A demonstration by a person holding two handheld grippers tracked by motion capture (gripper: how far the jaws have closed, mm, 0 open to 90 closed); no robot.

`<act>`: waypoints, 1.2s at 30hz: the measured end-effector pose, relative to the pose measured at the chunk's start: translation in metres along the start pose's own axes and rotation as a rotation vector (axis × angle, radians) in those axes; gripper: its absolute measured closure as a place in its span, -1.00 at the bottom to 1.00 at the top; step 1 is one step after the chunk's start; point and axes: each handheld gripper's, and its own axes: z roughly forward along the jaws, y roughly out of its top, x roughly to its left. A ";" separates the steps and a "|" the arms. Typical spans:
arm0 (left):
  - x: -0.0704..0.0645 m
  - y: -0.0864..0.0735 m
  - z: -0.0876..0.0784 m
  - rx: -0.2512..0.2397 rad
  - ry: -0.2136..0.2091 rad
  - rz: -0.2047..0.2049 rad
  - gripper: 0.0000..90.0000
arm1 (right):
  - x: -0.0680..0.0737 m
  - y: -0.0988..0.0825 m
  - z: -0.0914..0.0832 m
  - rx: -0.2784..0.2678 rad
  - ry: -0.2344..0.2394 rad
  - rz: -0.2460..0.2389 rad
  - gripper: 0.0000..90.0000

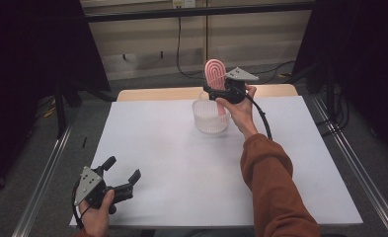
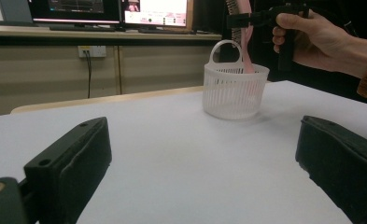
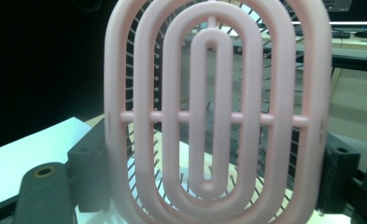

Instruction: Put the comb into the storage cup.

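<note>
A pink vented hairbrush (image 1: 214,74) stands upright, head up, with my right gripper (image 1: 212,93) shut on it. In the right gripper view the oval brush head (image 3: 214,116) sits between the two black jaws. The handle's lower end (image 2: 247,58) dips into a white slotted basket (image 1: 210,118) at the table's far middle. That basket (image 2: 232,91), with its loop handle, is also in the left gripper view, where the right gripper (image 2: 239,19) is above it. My left gripper (image 1: 124,168) rests open near the front left corner, with nothing between its jaws (image 2: 204,158).
A white sheet (image 1: 181,163) covers the table, with a strip of wood (image 1: 157,93) along the far edge. Black curtains hang at both sides. Metal rails (image 1: 349,163) run along the floor. Monitors (image 2: 111,11) sit on a desk behind.
</note>
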 end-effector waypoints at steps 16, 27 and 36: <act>-0.001 -0.001 0.002 0.013 -0.003 0.003 -0.92 | 0.001 -0.009 -0.012 0.024 0.006 -0.027 -0.58; -0.001 -0.001 0.002 0.012 0.000 0.004 -0.92 | 0.004 -0.019 -0.013 0.056 -0.002 -0.055 -0.58; -0.001 -0.001 0.002 0.014 -0.003 0.001 -0.93 | 0.004 -0.023 -0.010 0.064 -0.024 -0.073 -0.58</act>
